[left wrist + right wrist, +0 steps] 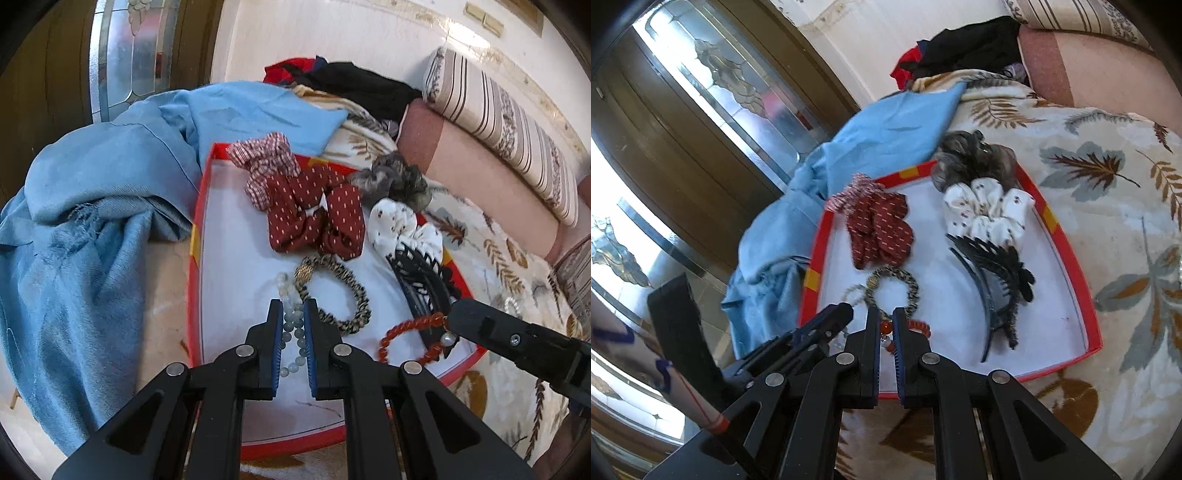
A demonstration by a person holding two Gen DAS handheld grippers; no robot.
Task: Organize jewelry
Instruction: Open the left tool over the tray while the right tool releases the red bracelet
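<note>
Inside the shallow white tray with a red rim [194, 236], the left gripper [293, 314] has its jaws pinched on the pale grey-green beaded bracelet [291, 325]. The right gripper [886, 321] is clamped on the orange-red beaded bracelet [916, 326], beside the leopard-print hair tie [332, 295] and black feather-shaped hair clip [993, 273].

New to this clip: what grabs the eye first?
The red-rimmed white tray on the bed, strewn with hair accessories, notably a dark red dotted scrunchie. The left gripper straddles a pale grey-blue bead bracelet; the right gripper closes around an orange-red bead bracelet.
</note>
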